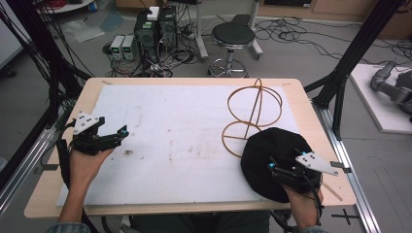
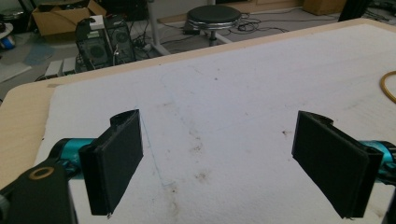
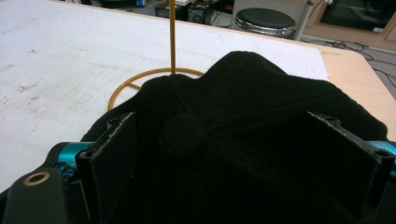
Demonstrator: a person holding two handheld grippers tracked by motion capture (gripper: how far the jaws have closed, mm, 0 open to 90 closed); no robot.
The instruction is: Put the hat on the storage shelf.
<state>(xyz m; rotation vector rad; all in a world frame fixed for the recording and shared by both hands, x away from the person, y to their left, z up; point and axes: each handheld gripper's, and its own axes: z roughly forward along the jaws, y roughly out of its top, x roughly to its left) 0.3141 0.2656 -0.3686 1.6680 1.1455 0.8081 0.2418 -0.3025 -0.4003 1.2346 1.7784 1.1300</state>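
Trouble is most likely to start at the black hat point(image 1: 272, 158), which lies slumped at the worktop's point(image 1: 63, 191) near right corner, its far edge draped over the base ring of the gold wire stand point(image 1: 252, 114). The right tool point(image 1: 273, 168) sits over the hat's near side with its jaws spread wide; in the right gripper view the two black pads point(image 3: 114, 158) flank the soft crown and its small button without pinching anything yet. Judging from this, the work in hand is to lift the hat and set it on the stand.

Several risks follow. Closing on the thick, limp fabric could catch only a top fold, so the hat may sag or slip free once raised. Because cloth overlaps the ring, a pull toward the near edge could drag the light stand along or tip it, since its thin upright looks easy to topple. The hat also lies close to the worktop's right edge, so a fumbled grasp might push it off.

The left tool point(image 1: 109, 137) hovers near the left edge above the white mat point(image 1: 170, 111), jaws spread and holding nothing, well apart from the stand. That leaves the stand unsteadied; if the right tool works alone, any snag between fabric and wire will move the stand rather than release. Bringing the left tool across to brace the base would, I judge, reduce this.
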